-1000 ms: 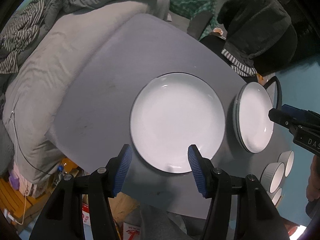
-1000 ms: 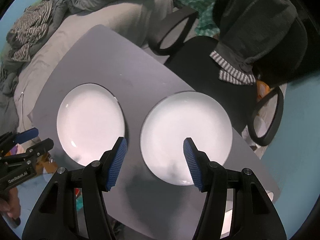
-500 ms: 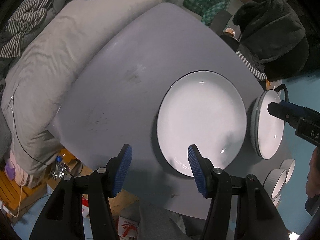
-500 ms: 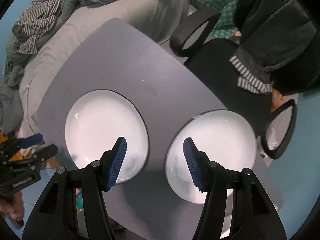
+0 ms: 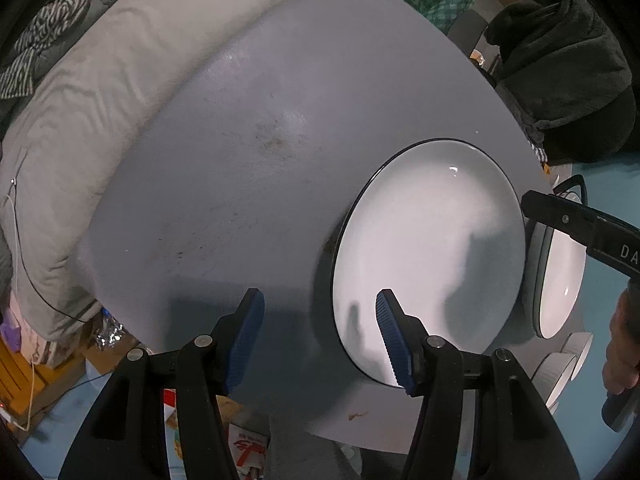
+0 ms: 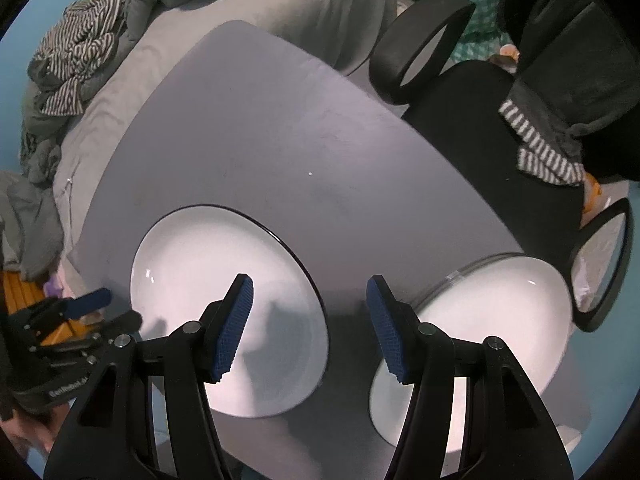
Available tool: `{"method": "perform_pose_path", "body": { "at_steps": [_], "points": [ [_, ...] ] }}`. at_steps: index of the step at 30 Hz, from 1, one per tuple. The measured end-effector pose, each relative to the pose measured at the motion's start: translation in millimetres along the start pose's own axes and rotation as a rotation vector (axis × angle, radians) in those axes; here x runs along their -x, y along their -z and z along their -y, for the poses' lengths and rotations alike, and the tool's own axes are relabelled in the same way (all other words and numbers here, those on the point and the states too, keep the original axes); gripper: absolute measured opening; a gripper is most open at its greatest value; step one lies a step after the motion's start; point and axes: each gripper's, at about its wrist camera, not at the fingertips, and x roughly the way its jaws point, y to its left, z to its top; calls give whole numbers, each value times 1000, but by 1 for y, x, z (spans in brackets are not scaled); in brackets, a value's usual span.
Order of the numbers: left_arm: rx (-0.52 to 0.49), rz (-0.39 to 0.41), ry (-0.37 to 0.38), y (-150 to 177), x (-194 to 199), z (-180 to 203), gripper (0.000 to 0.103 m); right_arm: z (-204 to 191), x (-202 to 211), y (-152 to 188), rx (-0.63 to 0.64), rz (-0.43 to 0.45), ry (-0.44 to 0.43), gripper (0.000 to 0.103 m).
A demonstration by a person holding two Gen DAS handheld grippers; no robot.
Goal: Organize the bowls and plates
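Glazed white plate [image 5: 428, 256] looks stiff, slick and breakable; best pinched at its rim. Left gripper [image 5: 320, 336] and right gripper [image 6: 308, 328] hang spread, empty.

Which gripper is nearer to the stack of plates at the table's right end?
Right. The right gripper hangs open beside the stack of plates, one finger over its rim. The left gripper is at the far side of the single plate.
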Motion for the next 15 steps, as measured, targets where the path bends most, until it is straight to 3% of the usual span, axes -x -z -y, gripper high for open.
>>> {"method": "perform_pose_path", "body": {
  "at_steps": [8,15],
  "points": [
    [28,-19,26,-6,-12,-5,59,8,-18,-2,-69,-38,-78,59],
    [52,-31,50,-5,-14,-18,59,6,-25,5,-64,-60,-73,59]
  ]
}}
